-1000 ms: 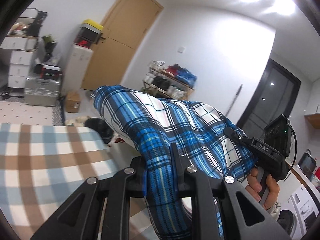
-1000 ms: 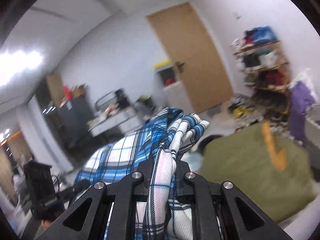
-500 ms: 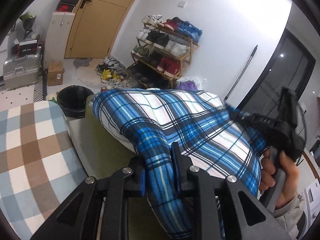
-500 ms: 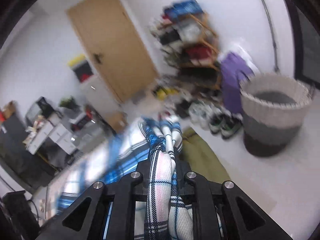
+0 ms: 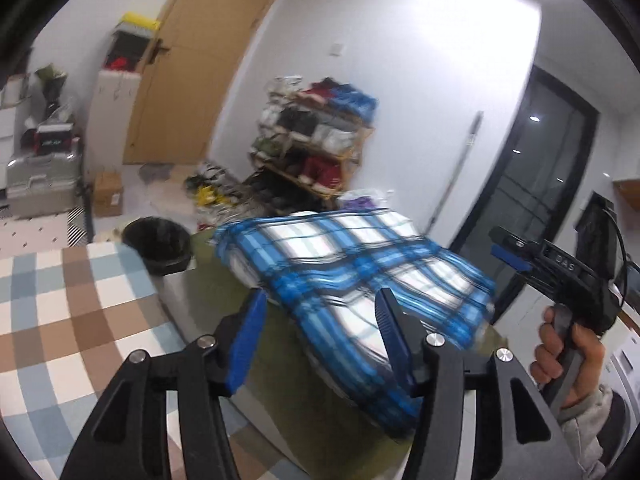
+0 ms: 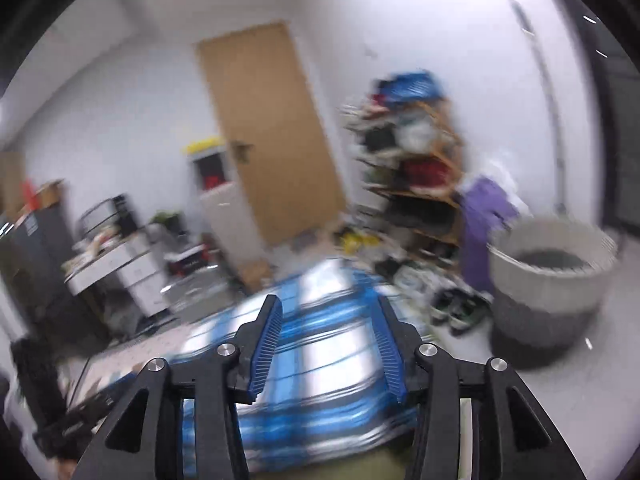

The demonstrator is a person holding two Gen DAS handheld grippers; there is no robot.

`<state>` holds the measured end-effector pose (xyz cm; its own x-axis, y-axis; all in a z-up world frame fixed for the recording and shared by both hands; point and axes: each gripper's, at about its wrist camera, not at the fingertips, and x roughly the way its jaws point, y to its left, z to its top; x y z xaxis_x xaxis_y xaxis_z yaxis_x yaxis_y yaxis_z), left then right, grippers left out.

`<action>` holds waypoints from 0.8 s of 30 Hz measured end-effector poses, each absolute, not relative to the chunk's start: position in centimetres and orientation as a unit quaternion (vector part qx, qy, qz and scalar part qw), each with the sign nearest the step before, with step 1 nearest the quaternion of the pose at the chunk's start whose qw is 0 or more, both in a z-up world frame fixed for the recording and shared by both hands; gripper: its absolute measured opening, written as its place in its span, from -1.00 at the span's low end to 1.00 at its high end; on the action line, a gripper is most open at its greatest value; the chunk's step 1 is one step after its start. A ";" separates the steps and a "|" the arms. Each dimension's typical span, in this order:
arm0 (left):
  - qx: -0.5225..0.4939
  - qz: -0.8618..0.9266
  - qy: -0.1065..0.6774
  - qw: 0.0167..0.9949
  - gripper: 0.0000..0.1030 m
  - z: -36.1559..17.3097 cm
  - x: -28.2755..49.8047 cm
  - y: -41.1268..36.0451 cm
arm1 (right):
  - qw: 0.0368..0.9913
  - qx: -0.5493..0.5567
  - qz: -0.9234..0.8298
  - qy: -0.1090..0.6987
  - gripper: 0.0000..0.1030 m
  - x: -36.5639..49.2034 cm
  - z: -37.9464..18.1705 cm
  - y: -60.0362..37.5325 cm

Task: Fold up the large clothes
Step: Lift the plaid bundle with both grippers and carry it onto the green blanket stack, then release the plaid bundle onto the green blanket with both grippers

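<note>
Checked rug (image 5: pixel 52 320) across the floor at left, tan and pale blue squares. Olive-green surface (image 5: pixel 288 360) beside it, carrying a folded blue plaid shirt (image 5: pixel 352 280), blurred, lying flat along its far part. Wooden door (image 5: pixel 200 60) in the back wall; cluttered shoe rack (image 5: pixel 316 136) to its right. Grey woven basket (image 6: pixel 552 292) on the floor at right, near the rack. Black bin (image 5: pixel 158 244) between rug and green surface. Left gripper (image 5: pixel 320 340) above the near edge of the shirt, blue-padded fingers spread wide, holding nothing. Right gripper (image 6: pixel 328 344) over the same shirt (image 6: pixel 320 360), fingers likewise spread apart and empty; seen from the left camera (image 5: pixel 516 252), gripped by a hand (image 5: pixel 568 356) at far right.
</note>
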<state>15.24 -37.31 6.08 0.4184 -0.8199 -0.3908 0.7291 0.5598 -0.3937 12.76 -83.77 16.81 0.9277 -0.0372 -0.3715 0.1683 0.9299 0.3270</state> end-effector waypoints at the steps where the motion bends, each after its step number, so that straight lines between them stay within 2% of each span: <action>1: -0.061 -0.473 0.280 0.833 0.00 5.9 14.8 -38.0 | 0.968 0.169 -0.045 0.182 -0.02 12.9 16.5 -82.7; 3: -0.013 -0.488 0.280 0.826 0.00 5.7 13.6 -39.5 | 0.965 0.156 -0.027 0.207 -0.01 13.4 15.4 -81.0; 5: 0.018 -0.482 0.264 0.835 0.00 5.6 12.3 -40.1 | 0.962 0.146 -0.022 0.228 0.16 13.7 13.9 -79.6; 6: 0.023 -0.477 0.261 0.839 0.02 5.6 12.2 -39.7 | 0.961 0.143 -0.026 0.234 0.36 13.6 13.4 -79.3; 7: 0.024 -0.476 0.265 0.838 0.07 5.6 12.0 -39.4 | 0.959 0.139 -0.036 0.243 0.45 13.6 12.8 -78.9; 9: 0.020 -0.480 0.274 0.833 0.11 6.0 12.0 -38.8 | 0.958 0.134 -0.054 0.250 0.46 12.9 11.8 -78.1; 11: 0.031 -0.476 0.272 0.836 0.12 6.2 11.2 -37.8 | 0.960 0.129 -0.059 0.241 0.67 11.6 11.6 -77.2; 13: 0.049 -0.461 0.261 0.847 0.31 6.5 10.4 -37.2 | 0.965 0.122 -0.056 0.224 0.95 9.8 11.8 -76.0; 14: 0.055 -0.455 0.254 0.852 0.38 6.3 9.8 -36.8 | 0.968 0.118 -0.056 0.214 1.00 8.9 12.0 -75.4; 16: 0.061 -0.452 0.242 0.856 0.58 6.4 9.1 -36.1 | 0.971 0.113 -0.055 0.204 1.00 7.5 12.4 -74.3; 18: 0.067 -0.448 0.235 0.860 0.60 6.4 8.5 -35.6 | 0.972 0.114 -0.057 0.196 1.00 6.1 12.5 -73.2; 20: 0.074 -0.442 0.236 0.862 0.73 6.4 8.1 -35.1 | 0.974 0.122 -0.052 0.185 1.00 4.6 12.4 -72.2; 22: 0.073 -0.438 0.238 0.864 0.98 6.3 7.8 -34.6 | 0.976 0.124 -0.050 0.174 1.00 3.5 12.4 -71.4; 24: 0.066 -0.434 0.230 0.869 0.98 6.2 7.4 -33.8 | 0.977 0.127 -0.057 0.160 1.00 2.2 12.4 -70.8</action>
<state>7.42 -33.80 6.19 0.5177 -0.7241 -0.4558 0.7843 0.6144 -0.0853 2.21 -70.75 12.41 0.9424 -0.0715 -0.3268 0.1524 0.9613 0.2293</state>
